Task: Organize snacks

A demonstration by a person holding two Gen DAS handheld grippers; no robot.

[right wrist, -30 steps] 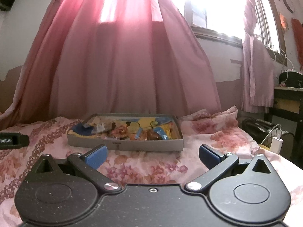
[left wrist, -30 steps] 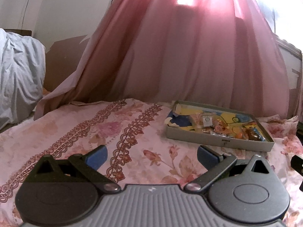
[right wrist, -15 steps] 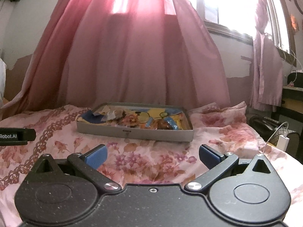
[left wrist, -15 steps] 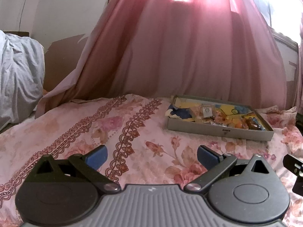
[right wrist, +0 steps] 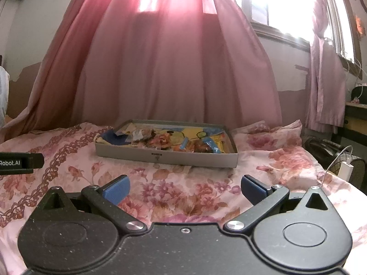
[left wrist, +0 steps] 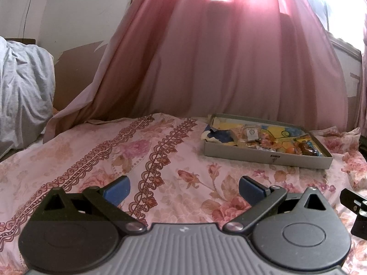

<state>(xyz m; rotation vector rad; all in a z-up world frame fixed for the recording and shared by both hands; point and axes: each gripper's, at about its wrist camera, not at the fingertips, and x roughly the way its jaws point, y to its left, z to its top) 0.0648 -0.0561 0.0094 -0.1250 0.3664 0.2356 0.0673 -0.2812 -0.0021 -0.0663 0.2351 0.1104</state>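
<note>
Snacks (right wrist: 174, 141) crinkly, in flat grey box (right wrist: 165, 158) | floral bedsheet (right wrist: 183, 188) | both claws (left wrist: 183, 186) (right wrist: 184, 186) agape, empty

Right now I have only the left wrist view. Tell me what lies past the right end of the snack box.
Observer: A white charger with its cable sits off the right edge of the floral bedspread, well apart from the box.
Operator: Report the right claw.
Observer: The right claw is open, with nothing between its fingers, and it is short of the box.
Operator: Say what stands above the charger.
Observer: A desk, at the far right of the right wrist view.
</note>
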